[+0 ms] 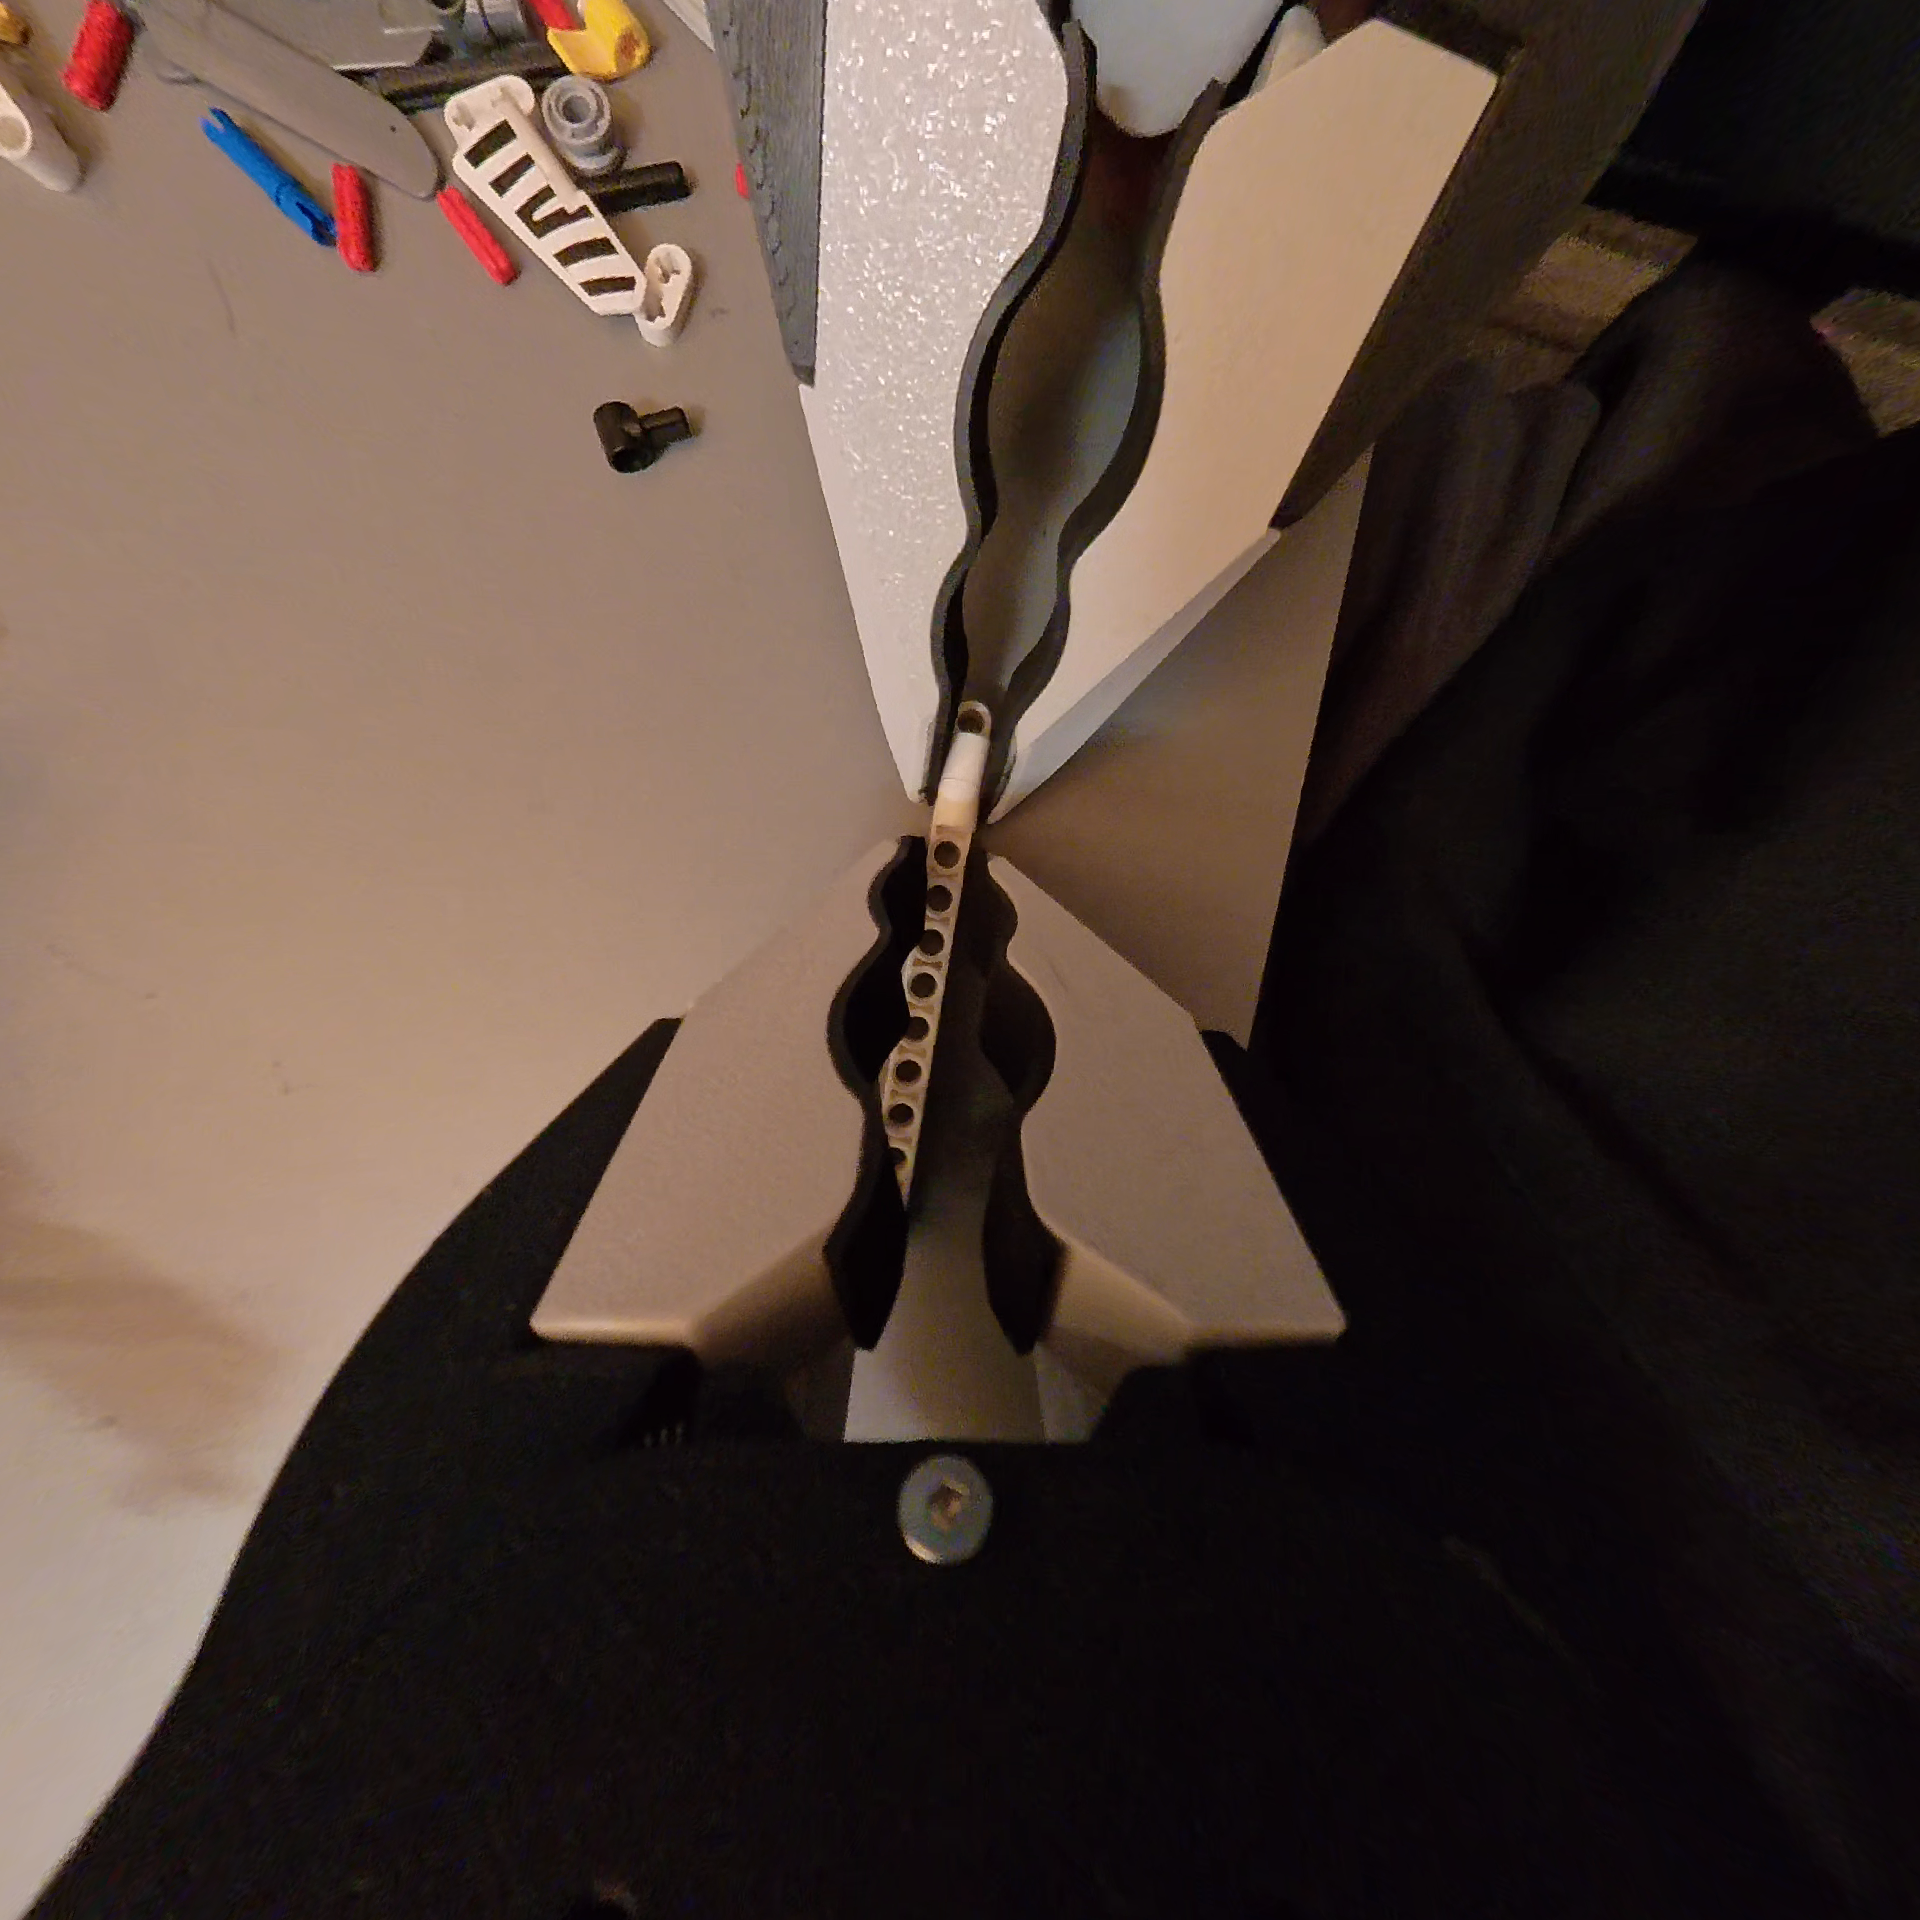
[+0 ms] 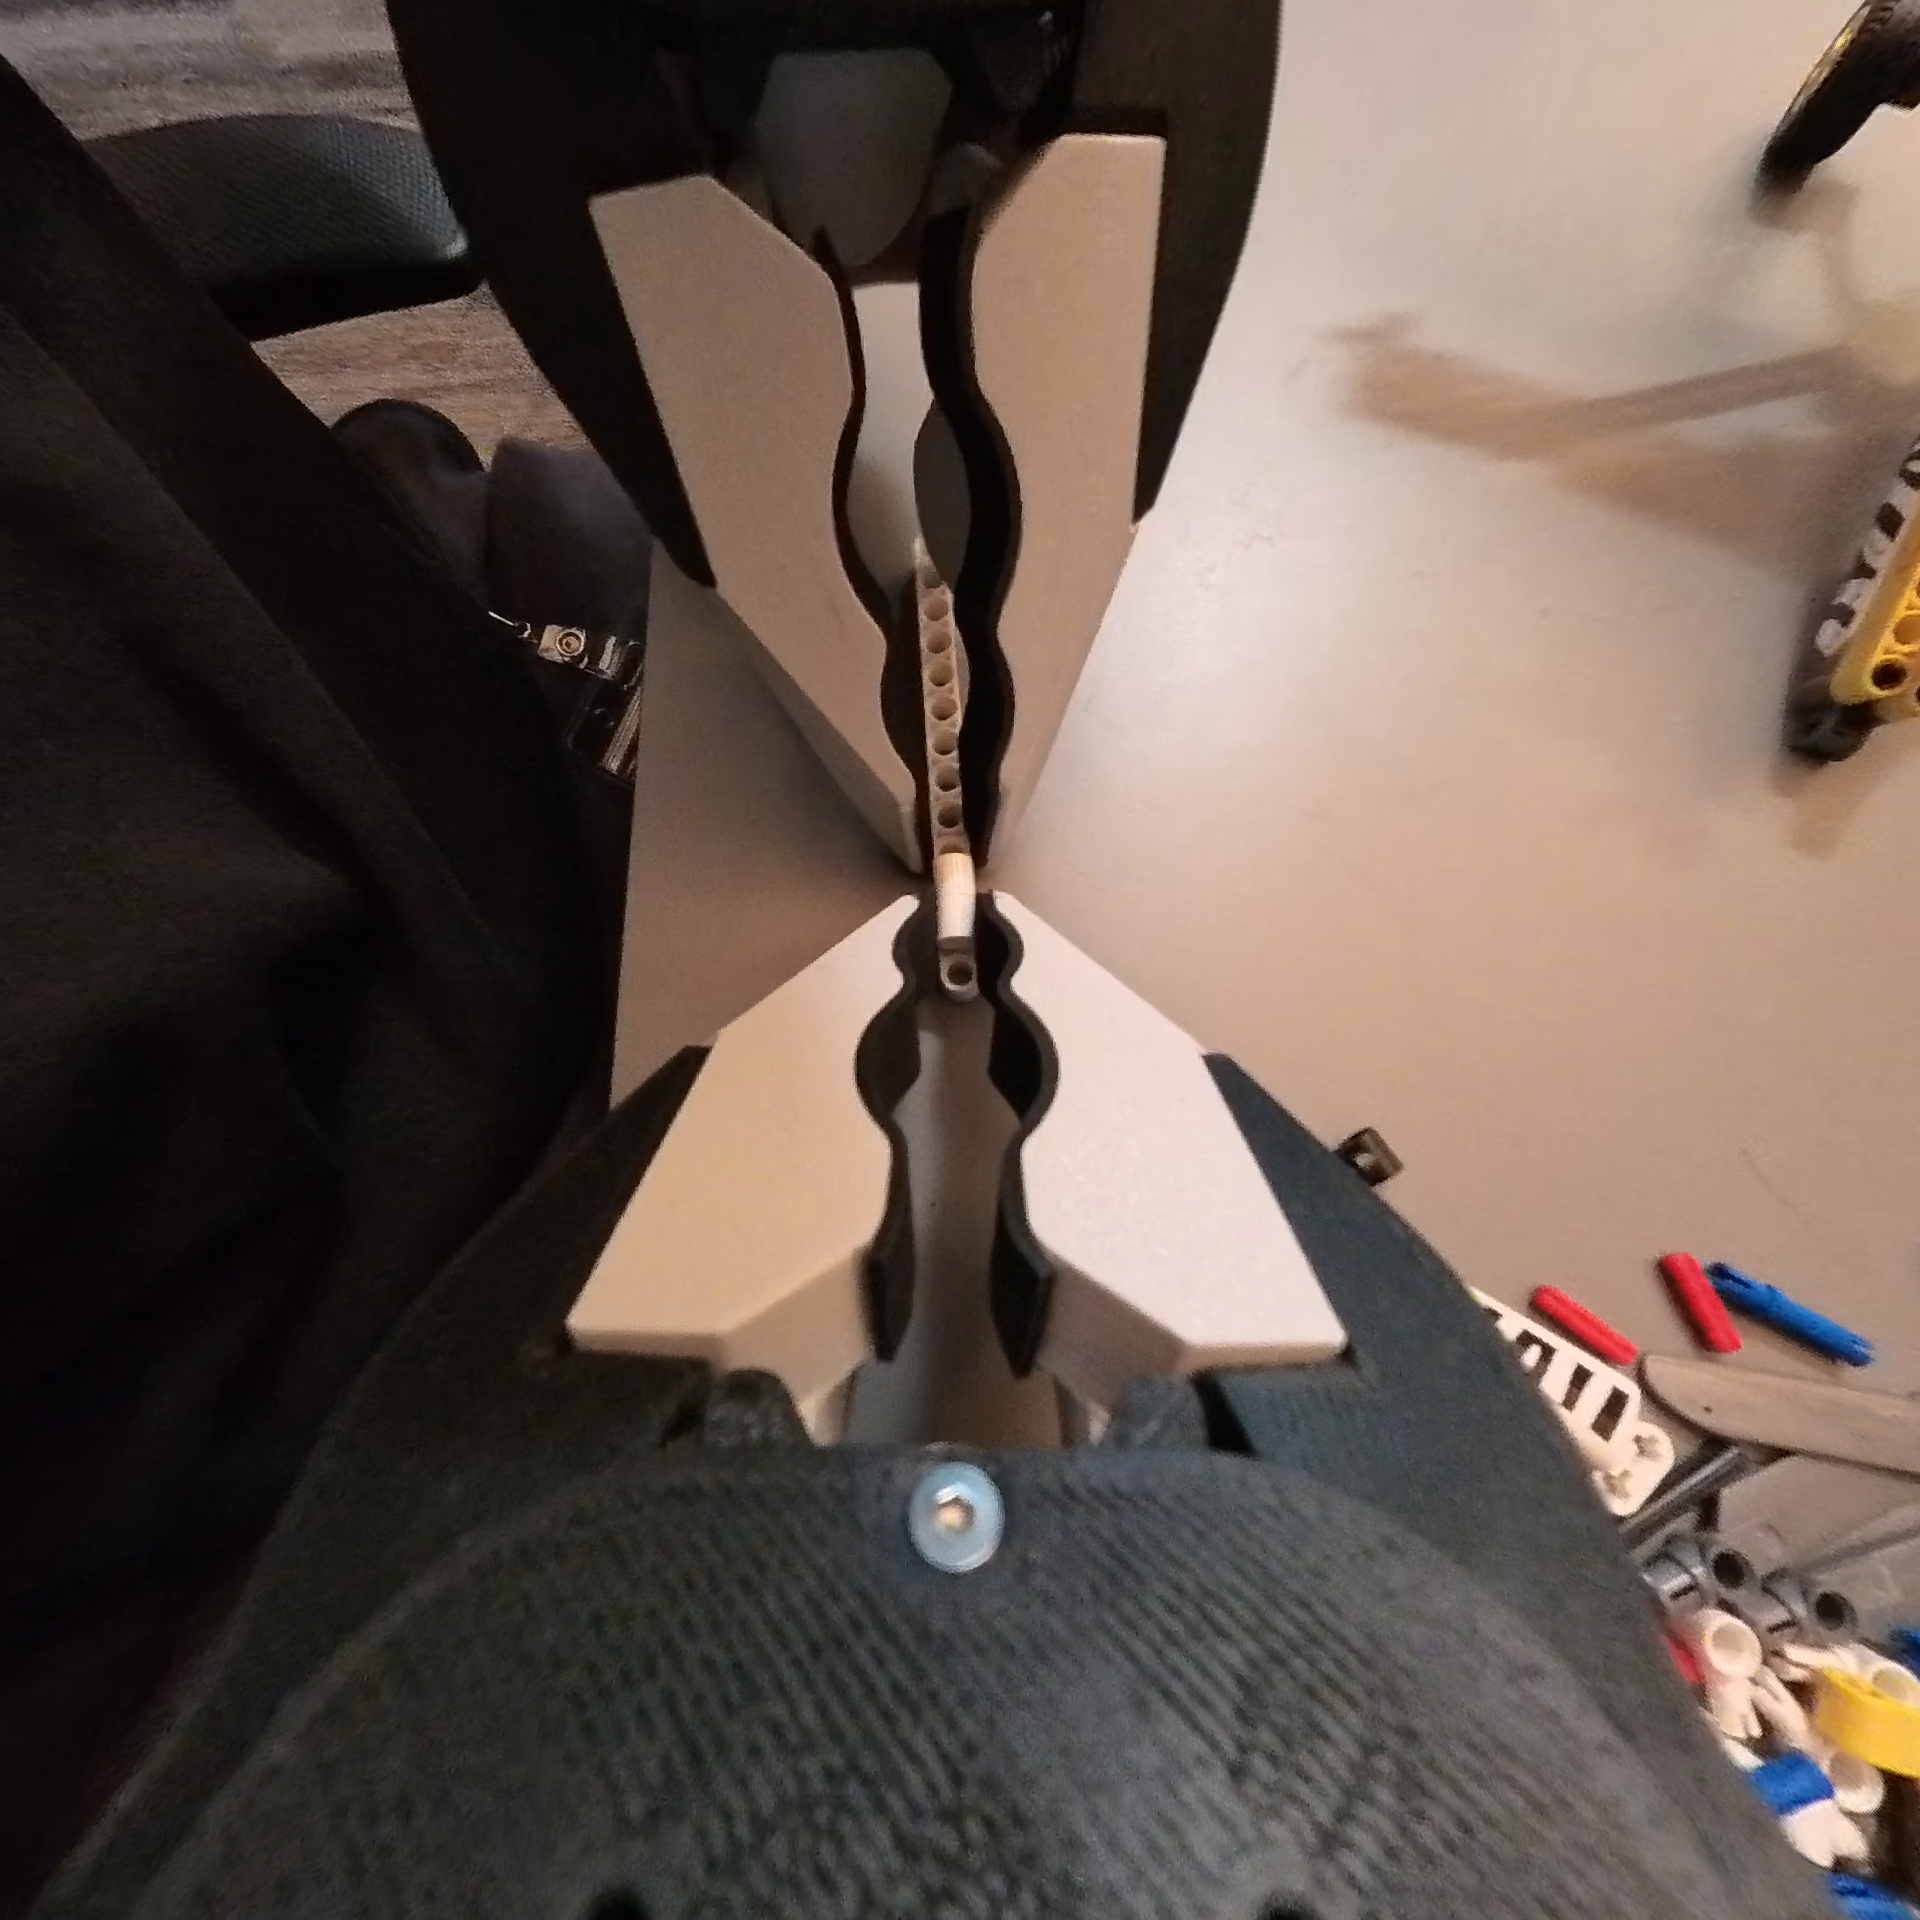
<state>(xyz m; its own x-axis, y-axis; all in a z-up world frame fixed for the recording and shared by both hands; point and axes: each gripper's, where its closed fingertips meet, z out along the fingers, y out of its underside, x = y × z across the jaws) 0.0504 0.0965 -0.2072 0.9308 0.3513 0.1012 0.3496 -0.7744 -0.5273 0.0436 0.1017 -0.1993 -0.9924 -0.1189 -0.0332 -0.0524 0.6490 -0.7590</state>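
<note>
perforated white beam (image 1: 928, 997) pinched lengthwise in left tongs (image 1: 951, 842), its pegged end (image 2: 954, 902) clamped by right tongs (image 2: 956, 914), tip to tip.

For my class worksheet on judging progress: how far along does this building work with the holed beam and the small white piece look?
Done: the holed beam and white connector are lifted and meet end to end. In hand: the left hand-held gripper is shut on the beam, the right hand-held gripper on the connector. Whether they are fully joined is unclear. Left: the striped panel, blue pin and black elbow lie loose.
</note>
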